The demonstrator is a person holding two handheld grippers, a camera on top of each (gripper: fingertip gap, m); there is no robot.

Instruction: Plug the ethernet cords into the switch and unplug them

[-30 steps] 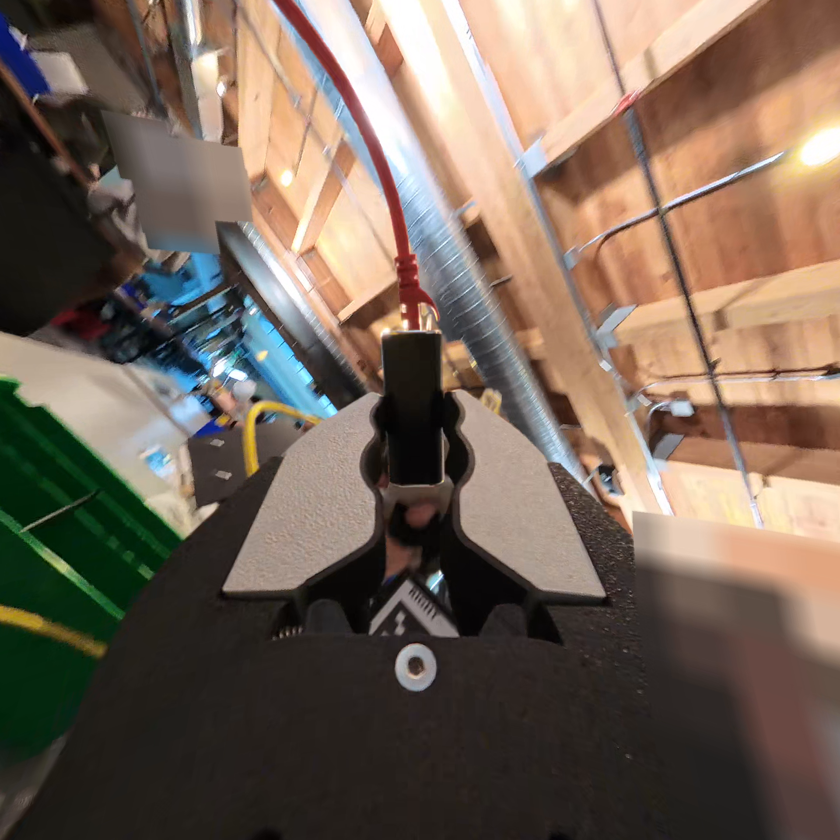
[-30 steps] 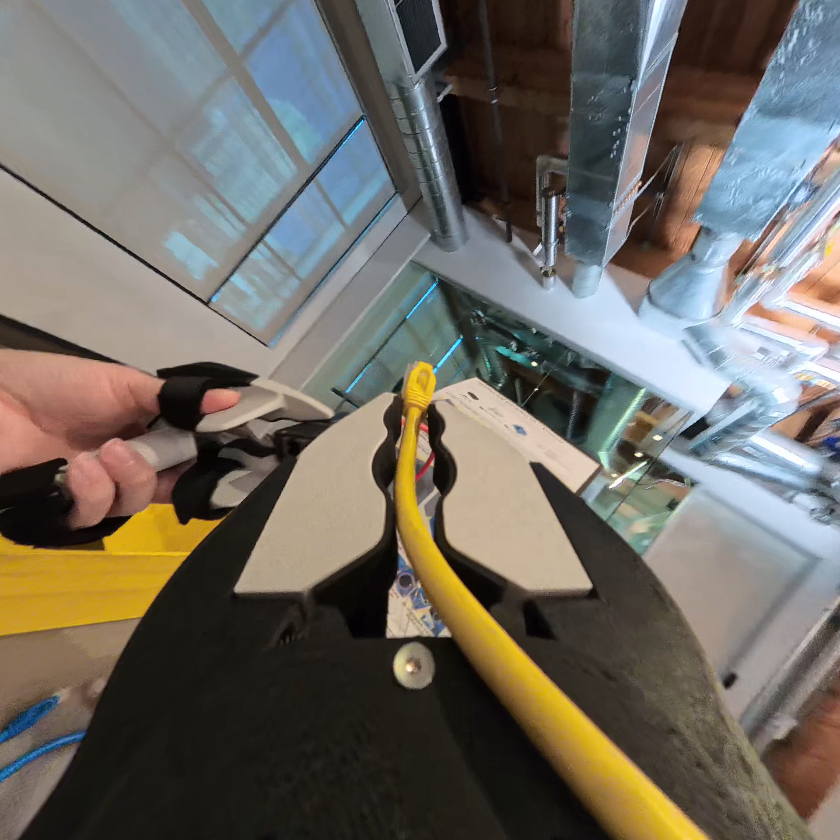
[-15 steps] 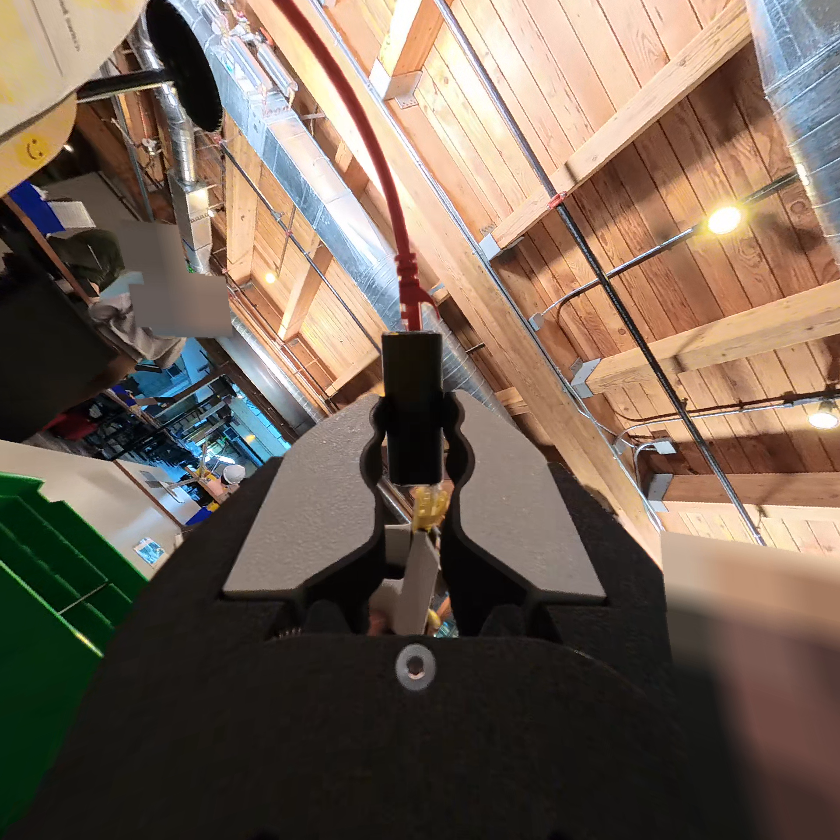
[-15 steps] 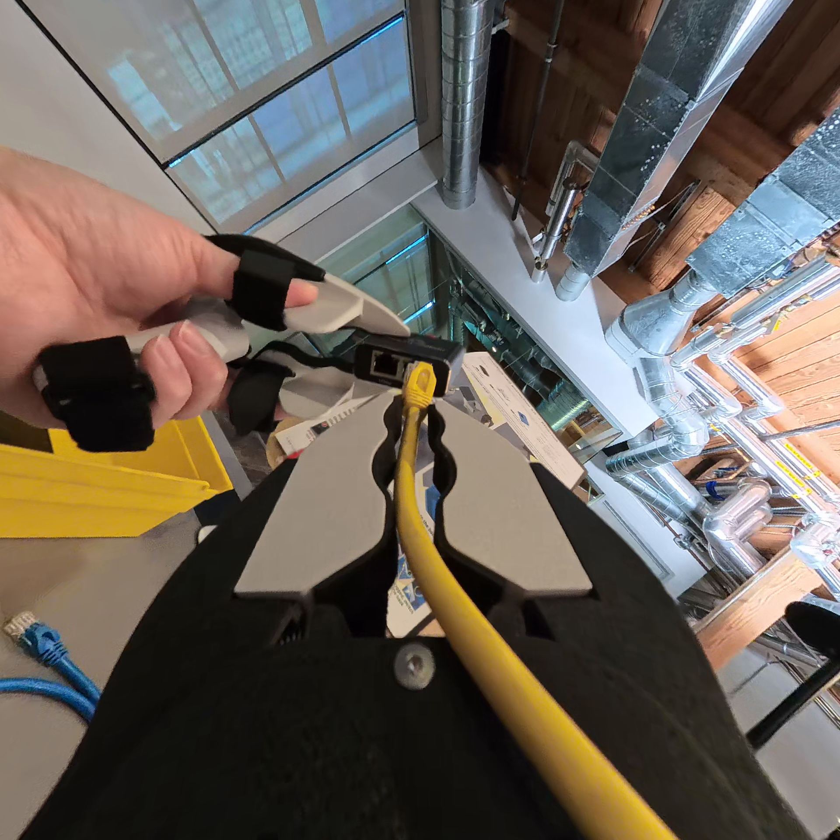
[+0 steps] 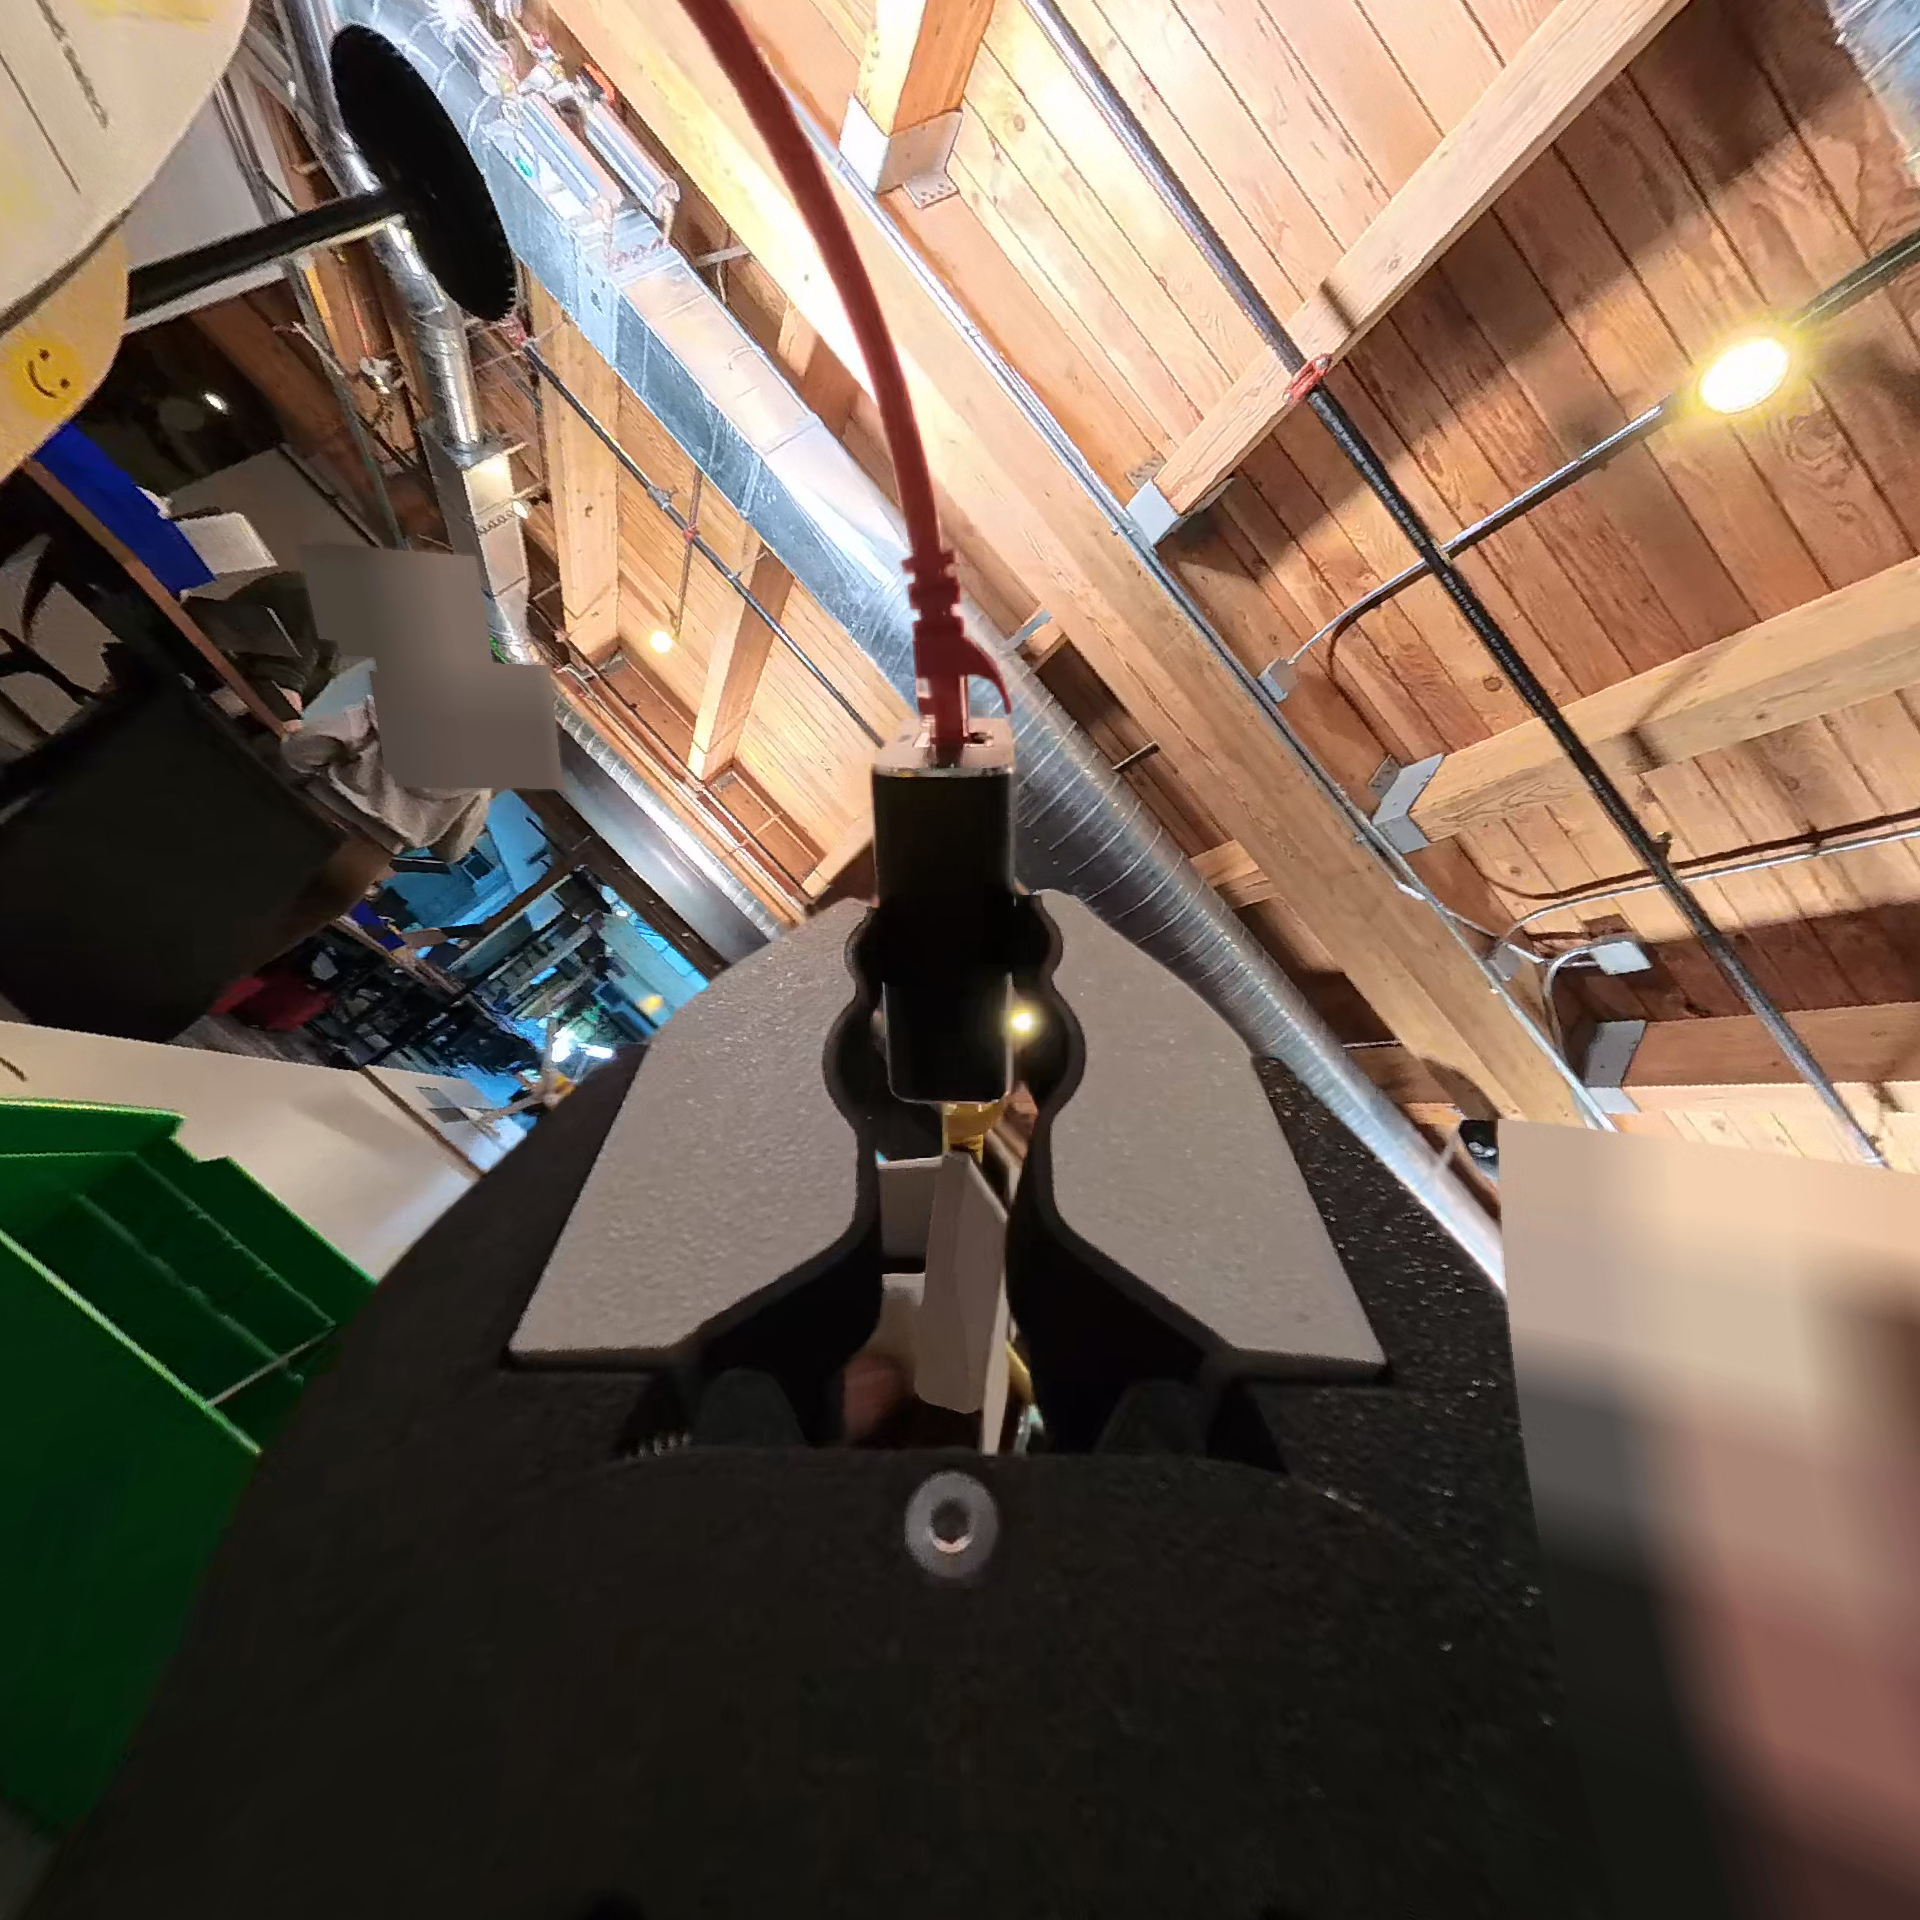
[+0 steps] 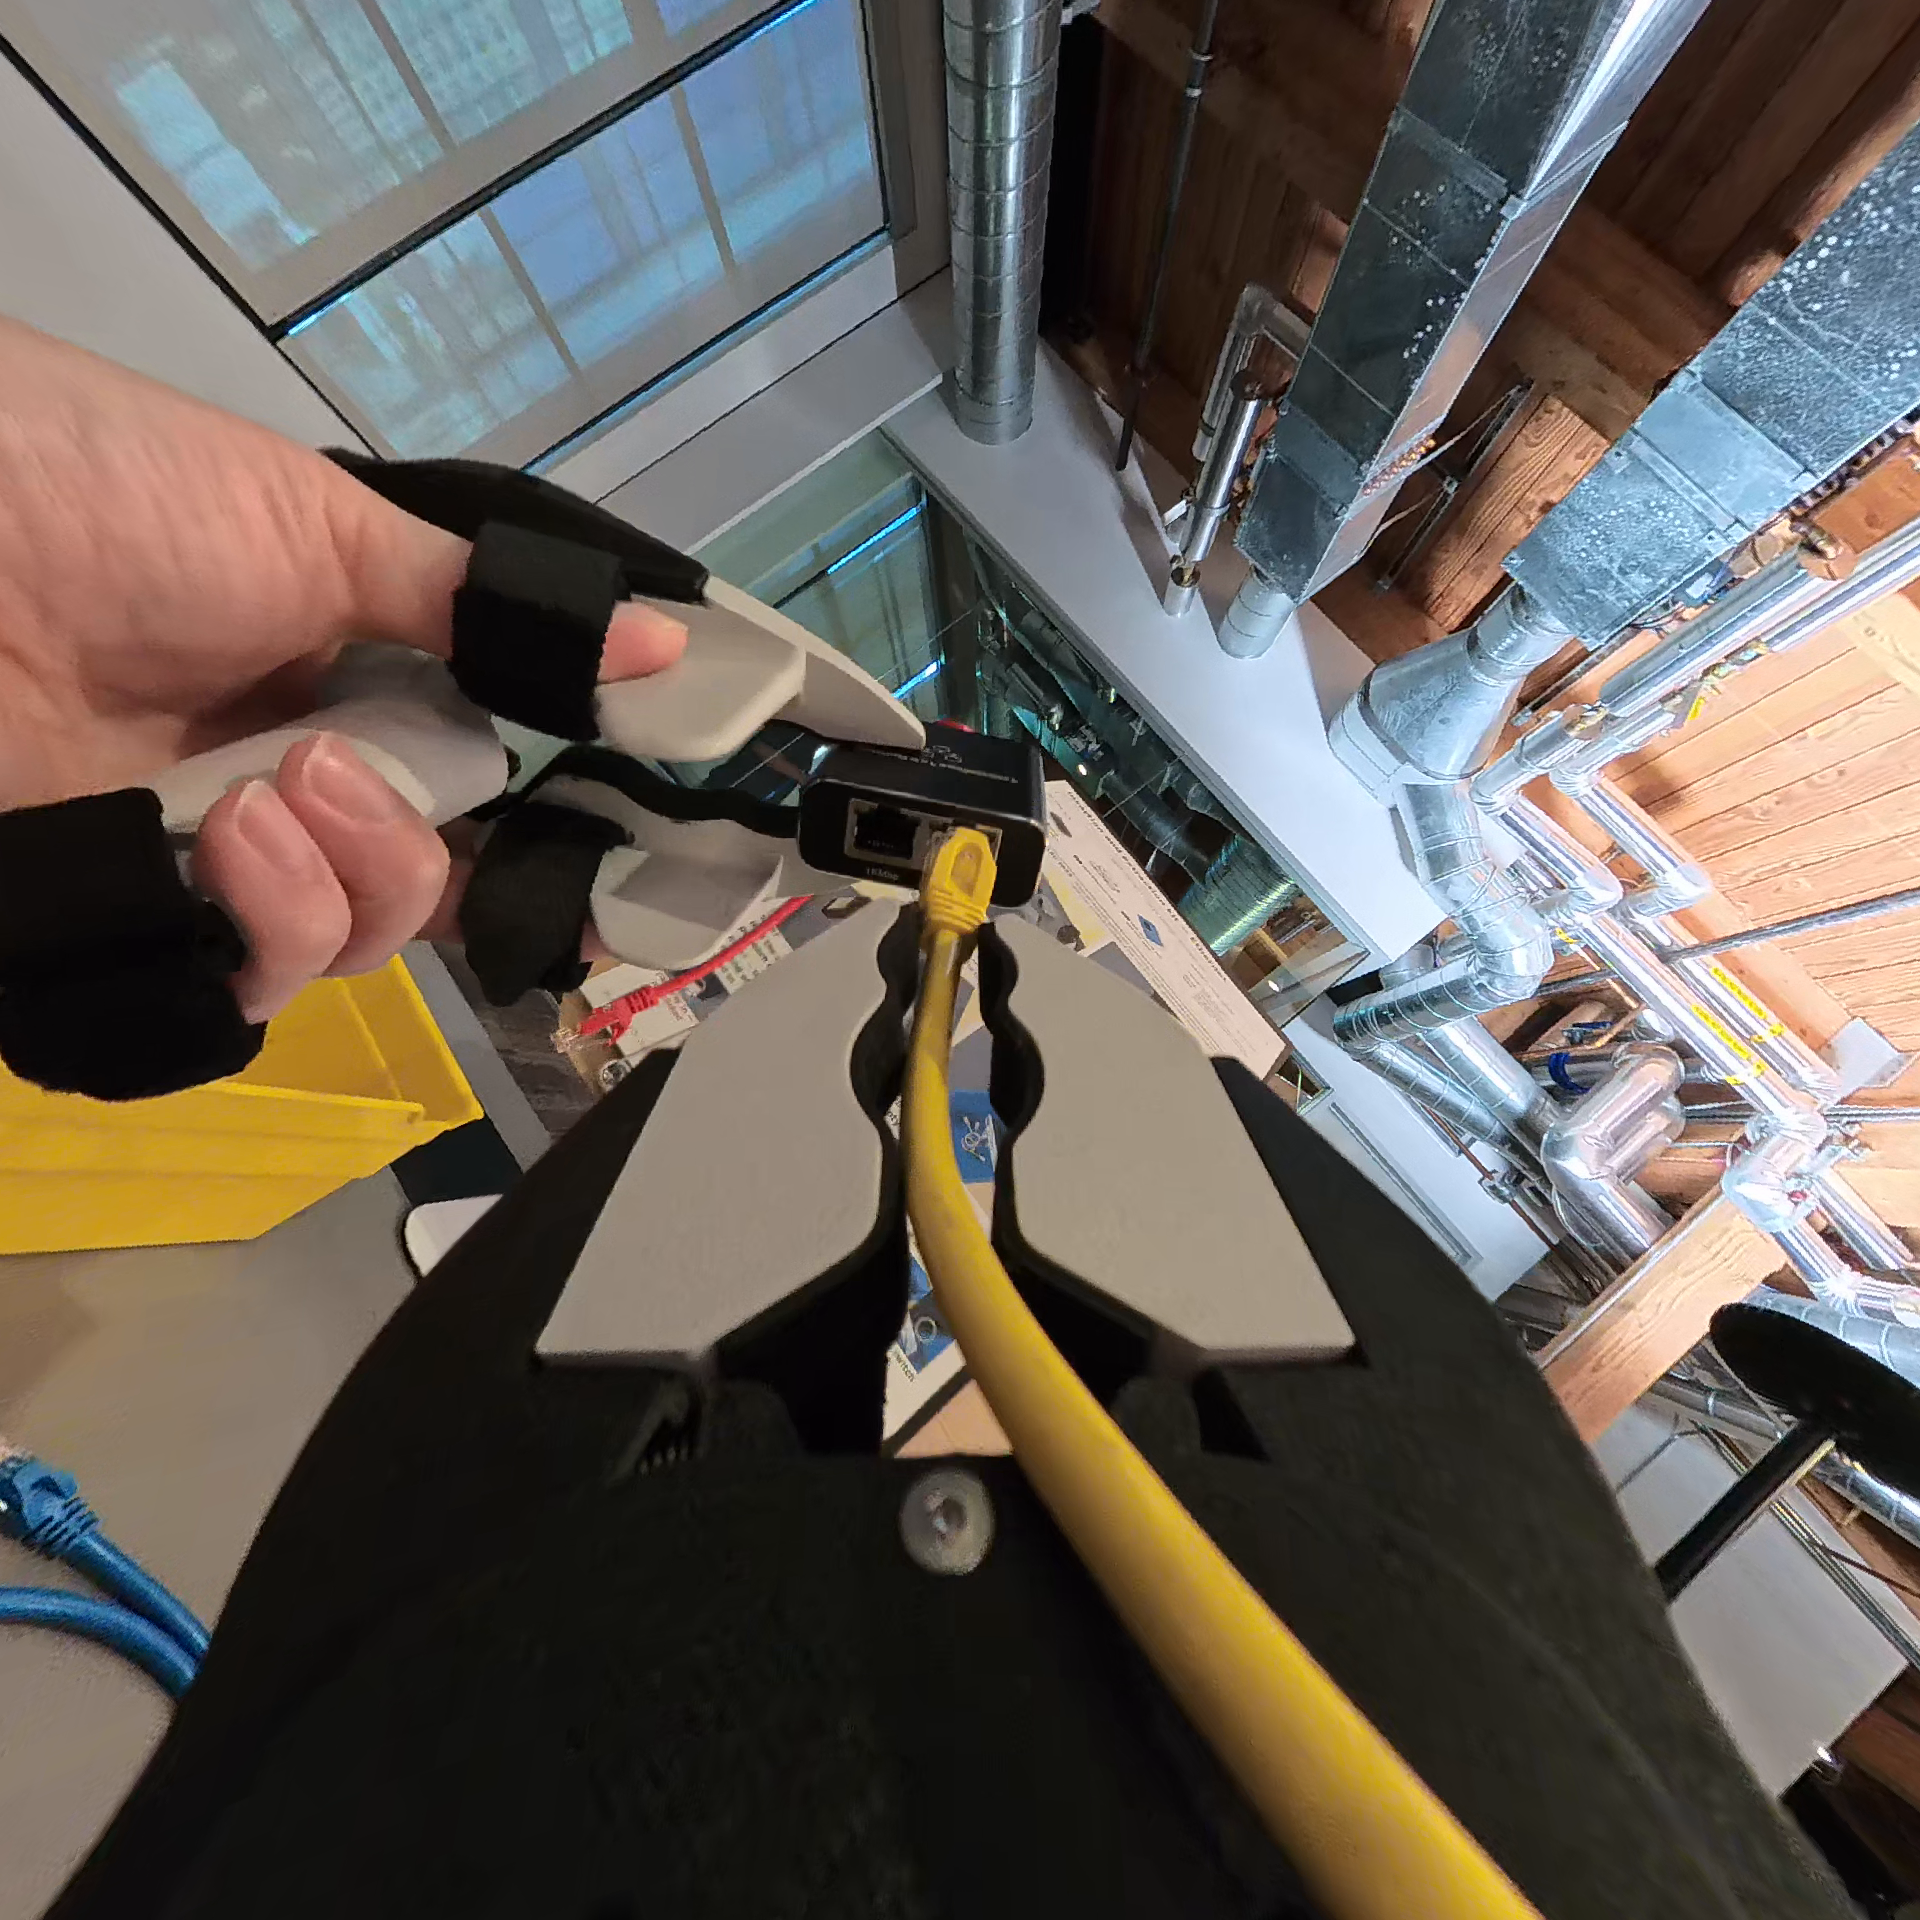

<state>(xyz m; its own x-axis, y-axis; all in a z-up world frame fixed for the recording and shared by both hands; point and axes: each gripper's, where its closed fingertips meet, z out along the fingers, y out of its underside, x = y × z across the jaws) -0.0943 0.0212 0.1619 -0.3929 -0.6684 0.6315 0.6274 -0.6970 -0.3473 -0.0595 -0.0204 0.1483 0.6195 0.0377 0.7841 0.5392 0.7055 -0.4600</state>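
My left gripper (image 5: pixel 945 935) is shut on a small black switch (image 5: pixel 940 914) and holds it up in the air. A red cord (image 5: pixel 935 644) is plugged into the switch's far end. My right gripper (image 6: pixel 940 940) is shut on a yellow cord (image 6: pixel 935 1091) just behind its plug (image 6: pixel 956 873). The plug's tip is at the mouth of the right-hand port of the switch (image 6: pixel 925 774); how deep it sits I cannot tell. The left port is empty. The yellow plug also shows under the switch in the left wrist view (image 5: pixel 966 1127).
A hand (image 6: pixel 208 644) holds the left gripper's grey fingers (image 6: pixel 748 686). A yellow bin (image 6: pixel 208 1132) stands on the grey table (image 6: pixel 156 1371), with a blue cord (image 6: pixel 62 1538) and the red cord's loose end (image 6: pixel 634 1003). A green bin (image 5: pixel 125 1299) is at the left. My hands' fingertips stand some 6 centimetres from each other.
My right gripper has brought the yellow plug from clear of the switch up to its right-hand port. The left gripper has tilted up and moved the switch closer to the plug.
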